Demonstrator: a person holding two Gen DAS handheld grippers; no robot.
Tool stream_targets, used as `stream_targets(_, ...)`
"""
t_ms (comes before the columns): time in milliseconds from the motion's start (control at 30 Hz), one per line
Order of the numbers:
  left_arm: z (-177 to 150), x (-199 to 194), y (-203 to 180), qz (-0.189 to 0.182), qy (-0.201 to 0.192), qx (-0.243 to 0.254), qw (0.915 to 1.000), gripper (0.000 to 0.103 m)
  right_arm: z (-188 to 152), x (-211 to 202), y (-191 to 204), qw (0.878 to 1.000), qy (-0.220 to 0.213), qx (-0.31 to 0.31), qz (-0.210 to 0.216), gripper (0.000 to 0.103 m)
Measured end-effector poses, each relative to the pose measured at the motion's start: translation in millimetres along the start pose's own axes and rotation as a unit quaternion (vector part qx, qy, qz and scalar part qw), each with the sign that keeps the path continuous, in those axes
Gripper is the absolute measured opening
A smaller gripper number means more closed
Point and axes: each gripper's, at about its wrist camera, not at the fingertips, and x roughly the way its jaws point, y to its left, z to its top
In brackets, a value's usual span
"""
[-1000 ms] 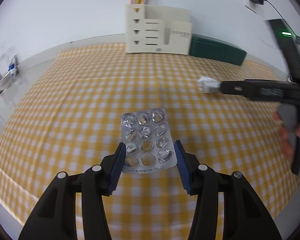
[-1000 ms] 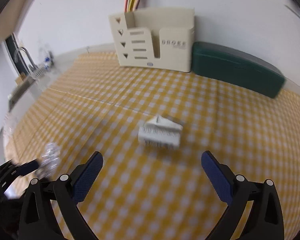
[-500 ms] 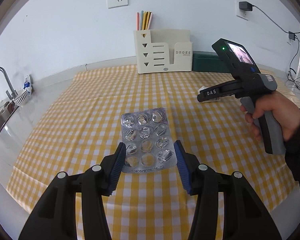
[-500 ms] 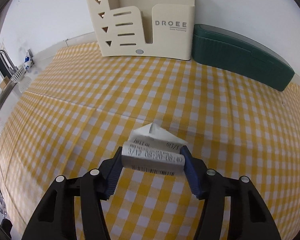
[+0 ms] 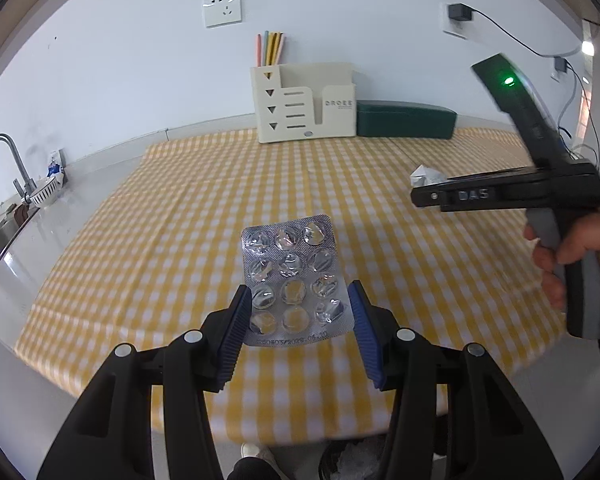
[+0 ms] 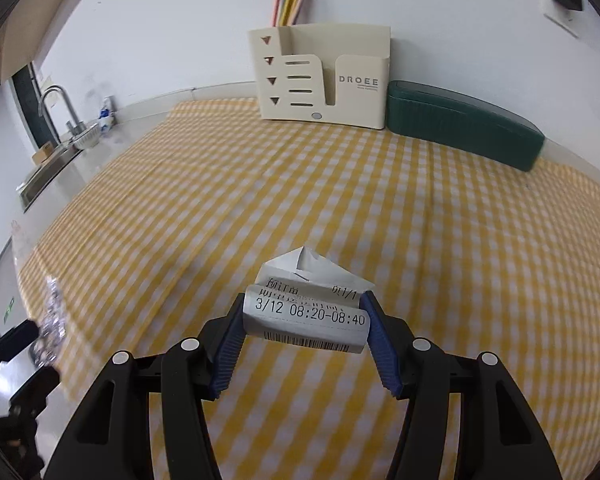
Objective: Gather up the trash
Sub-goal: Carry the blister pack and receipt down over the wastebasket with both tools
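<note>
My left gripper (image 5: 297,312) is shut on a silver blister pack (image 5: 294,280) of mostly emptied pill pockets and holds it above the yellow checked tablecloth (image 5: 204,216). My right gripper (image 6: 303,326) is shut on a folded white paper receipt (image 6: 306,306) with printed text and a barcode, lifted off the cloth. In the left wrist view the right gripper (image 5: 420,188) shows at the right with the receipt (image 5: 424,174) at its tip. In the right wrist view the blister pack (image 6: 52,320) shows blurred at the far left.
A cream desk organiser (image 5: 304,104) with coloured pencils and a dark green case (image 5: 406,120) stand against the back wall. A sink with a tap (image 5: 4,168) is at the far left. A dark object (image 5: 352,456) lies on the floor below the table's front edge.
My right gripper closed on the receipt and lifted it off the cloth, moving back toward the front edge. My left gripper has pulled back and up with the blister pack.
</note>
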Motion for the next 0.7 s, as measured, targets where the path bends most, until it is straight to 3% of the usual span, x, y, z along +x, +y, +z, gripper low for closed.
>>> stream_targets(333,-71,-46,-33,-0.028,0.019,0.017,0.9993,0.05,-110,-77,29,1.0,-0.004,-0.005,0.023,0.059)
stream_targets(700,-145,-77,-63,-0.02,0.038,0.032,0.9986,0.05,-222,-134,61,0.997,-0.004,-0.017,0.073,0.06)
